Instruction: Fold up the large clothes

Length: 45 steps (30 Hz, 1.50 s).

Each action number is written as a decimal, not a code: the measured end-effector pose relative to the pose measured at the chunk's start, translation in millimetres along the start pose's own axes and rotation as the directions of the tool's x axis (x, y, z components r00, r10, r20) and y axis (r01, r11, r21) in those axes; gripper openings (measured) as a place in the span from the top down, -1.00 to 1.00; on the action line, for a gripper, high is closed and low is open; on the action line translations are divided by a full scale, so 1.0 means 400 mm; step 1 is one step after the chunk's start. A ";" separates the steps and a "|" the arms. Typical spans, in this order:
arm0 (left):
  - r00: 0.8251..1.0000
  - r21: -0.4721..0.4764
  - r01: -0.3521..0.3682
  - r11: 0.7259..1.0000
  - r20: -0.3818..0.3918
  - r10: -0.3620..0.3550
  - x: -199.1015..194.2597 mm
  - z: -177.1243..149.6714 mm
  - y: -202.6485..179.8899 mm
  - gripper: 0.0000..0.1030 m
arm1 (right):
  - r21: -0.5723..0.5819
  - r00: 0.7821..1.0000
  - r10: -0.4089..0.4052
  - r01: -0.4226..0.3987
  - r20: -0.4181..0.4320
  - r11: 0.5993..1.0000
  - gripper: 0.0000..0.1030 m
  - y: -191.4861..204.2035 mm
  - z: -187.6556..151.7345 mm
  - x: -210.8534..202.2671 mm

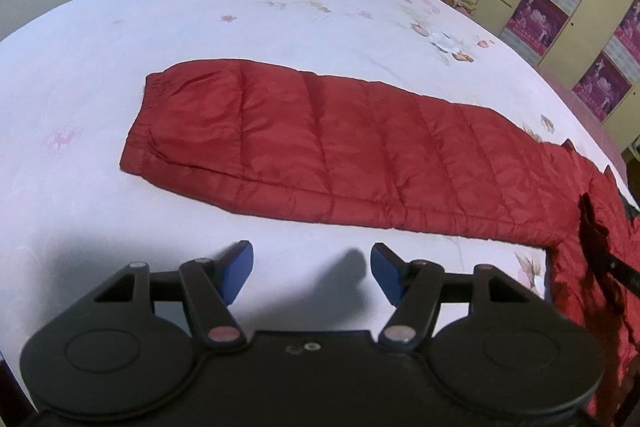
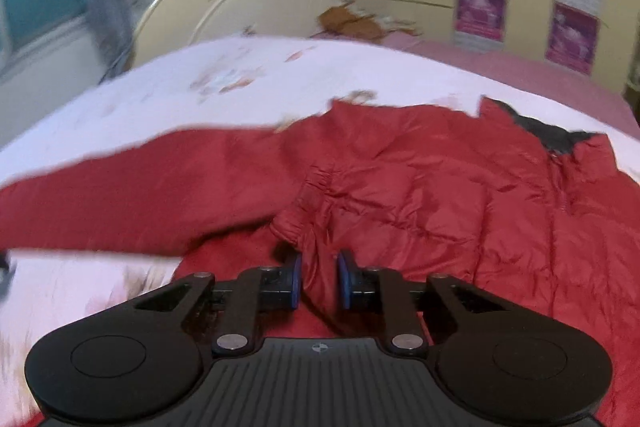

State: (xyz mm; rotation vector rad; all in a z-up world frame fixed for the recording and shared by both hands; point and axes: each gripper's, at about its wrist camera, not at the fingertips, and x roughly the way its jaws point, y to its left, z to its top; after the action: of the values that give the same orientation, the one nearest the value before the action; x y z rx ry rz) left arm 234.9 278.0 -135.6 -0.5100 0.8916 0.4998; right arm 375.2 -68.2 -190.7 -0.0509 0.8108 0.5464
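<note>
Quilted red jacket (image 2: 400, 187), apparently puffy.

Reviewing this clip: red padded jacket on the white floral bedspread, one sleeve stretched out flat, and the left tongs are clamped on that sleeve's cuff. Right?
Not quite. The left tongs are open over bare bedspread, short of the jacket sleeve, gripping nothing, as the left wrist view shows. The rest holds.
</note>
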 end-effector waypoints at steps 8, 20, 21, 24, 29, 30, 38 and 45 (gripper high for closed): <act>0.996 -0.185 0.086 0.979 -0.006 -0.088 0.018 0.026 0.053 -0.38 | 0.072 0.995 0.093 -0.091 -0.027 0.993 -0.45 -0.026 0.025 -0.013; 0.985 -0.444 0.150 0.884 0.144 -0.094 0.075 0.059 0.142 0.70 | 0.099 0.998 -0.051 0.047 0.036 0.994 -0.45 -0.088 0.063 -0.077; 0.984 -0.462 0.158 0.873 0.152 -0.097 0.079 0.060 0.146 0.73 | 0.117 0.997 -0.073 0.070 0.023 0.991 -0.45 -0.106 0.061 -0.070; 0.981 -0.450 0.157 0.879 0.171 -0.088 0.080 0.064 0.130 0.84 | 0.105 0.992 -0.128 0.129 -0.019 0.986 -0.45 -0.130 0.048 -0.042; 0.969 -0.366 0.164 0.916 0.234 -0.080 0.038 0.083 0.085 0.89 | 0.044 0.983 -0.161 0.165 -0.085 0.985 -0.45 -0.119 0.017 0.007; 0.964 -0.336 0.171 0.926 0.253 -0.087 0.022 0.093 0.072 0.89 | 0.048 0.983 -0.164 0.168 -0.085 0.985 -0.45 -0.121 0.014 0.014; 0.903 0.015 0.282 0.959 0.334 -0.270 -0.095 0.157 -0.142 0.90 | 0.031 0.982 -0.173 0.176 -0.082 0.984 -0.45 -0.114 0.009 0.019; 0.828 0.324 0.434 0.841 0.225 -0.514 -0.112 0.130 -0.443 0.90 | 0.173 0.992 -0.125 0.124 -0.003 0.977 -0.45 -0.172 0.030 -0.083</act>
State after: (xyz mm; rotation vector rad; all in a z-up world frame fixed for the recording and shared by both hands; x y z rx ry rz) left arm 348.6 164.1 -34.9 -0.3823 0.4900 -0.0093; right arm 398.0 -139.4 -170.2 0.0599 0.8388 0.3561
